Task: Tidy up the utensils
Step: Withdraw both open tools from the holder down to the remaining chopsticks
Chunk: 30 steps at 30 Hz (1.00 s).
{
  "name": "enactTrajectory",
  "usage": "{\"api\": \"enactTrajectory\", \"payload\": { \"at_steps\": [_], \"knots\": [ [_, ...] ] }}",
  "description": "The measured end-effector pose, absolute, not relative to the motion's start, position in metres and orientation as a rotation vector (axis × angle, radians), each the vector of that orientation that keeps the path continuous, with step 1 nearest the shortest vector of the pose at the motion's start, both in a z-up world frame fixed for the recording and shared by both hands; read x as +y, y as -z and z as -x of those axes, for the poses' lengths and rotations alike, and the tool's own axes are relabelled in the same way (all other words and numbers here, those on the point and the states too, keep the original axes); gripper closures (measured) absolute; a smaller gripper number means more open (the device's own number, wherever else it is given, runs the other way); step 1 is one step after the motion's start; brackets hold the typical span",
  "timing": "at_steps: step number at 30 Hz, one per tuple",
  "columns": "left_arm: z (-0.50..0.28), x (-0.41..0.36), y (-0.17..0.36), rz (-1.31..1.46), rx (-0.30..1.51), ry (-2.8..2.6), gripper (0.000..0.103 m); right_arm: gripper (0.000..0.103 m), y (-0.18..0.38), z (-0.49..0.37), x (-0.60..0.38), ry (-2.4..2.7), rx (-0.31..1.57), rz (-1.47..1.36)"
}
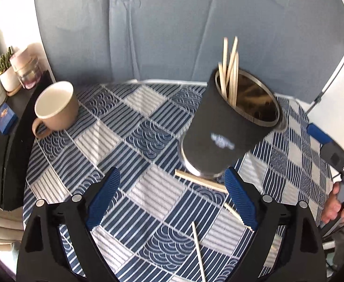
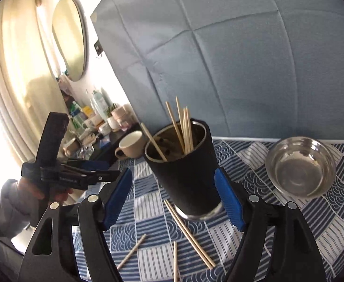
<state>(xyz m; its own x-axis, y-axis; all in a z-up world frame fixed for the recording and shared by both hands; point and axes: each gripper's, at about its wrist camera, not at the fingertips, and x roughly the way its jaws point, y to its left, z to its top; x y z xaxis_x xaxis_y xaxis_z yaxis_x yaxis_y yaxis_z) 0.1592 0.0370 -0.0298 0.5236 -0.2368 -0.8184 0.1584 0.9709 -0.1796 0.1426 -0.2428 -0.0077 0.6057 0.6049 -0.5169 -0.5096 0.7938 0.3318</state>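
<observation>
A black metal-lined cup [image 1: 230, 127] holds several wooden chopsticks [image 1: 230, 70] and leans to the right on the blue patterned tablecloth [image 1: 134, 136]. It also shows in the right wrist view [image 2: 186, 171], with chopsticks [image 2: 183, 127] sticking up. Loose chopsticks lie on the cloth beside its base [image 1: 201, 181] [image 2: 190, 232]. My left gripper [image 1: 173, 199] is open and empty, just in front of the cup. My right gripper [image 2: 174, 199] is open, its blue pads [image 2: 228, 202] on either side of the cup's base, not closed on it.
A beige mug [image 1: 56, 108] stands at the back left, also in the right wrist view [image 2: 130, 145]. A steel bowl [image 2: 299, 166] sits at the right. A black shelf with bottles and jars [image 1: 5, 77] is left of the table. A padded blue wall [image 1: 172, 23] is behind.
</observation>
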Motion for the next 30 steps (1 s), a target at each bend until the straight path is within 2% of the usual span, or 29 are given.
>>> {"api": "enactTrajectory", "payload": {
  "at_steps": [11,22,30],
  "knots": [
    [-0.135,0.019,0.076,0.023,1.112,0.245,0.014,0.030,0.054,-0.141,-0.233,-0.625,0.847,0.060],
    [-0.114,0.006,0.112,-0.046,1.201,0.240,0.014,0.046,0.105,-0.164,-0.199,-0.604,1.086,0.345],
    [-0.113,0.003,0.127,-0.082,1.236,0.232,0.014,0.048,0.120,-0.167,-0.183,-0.597,1.137,0.505]
  ]
}}
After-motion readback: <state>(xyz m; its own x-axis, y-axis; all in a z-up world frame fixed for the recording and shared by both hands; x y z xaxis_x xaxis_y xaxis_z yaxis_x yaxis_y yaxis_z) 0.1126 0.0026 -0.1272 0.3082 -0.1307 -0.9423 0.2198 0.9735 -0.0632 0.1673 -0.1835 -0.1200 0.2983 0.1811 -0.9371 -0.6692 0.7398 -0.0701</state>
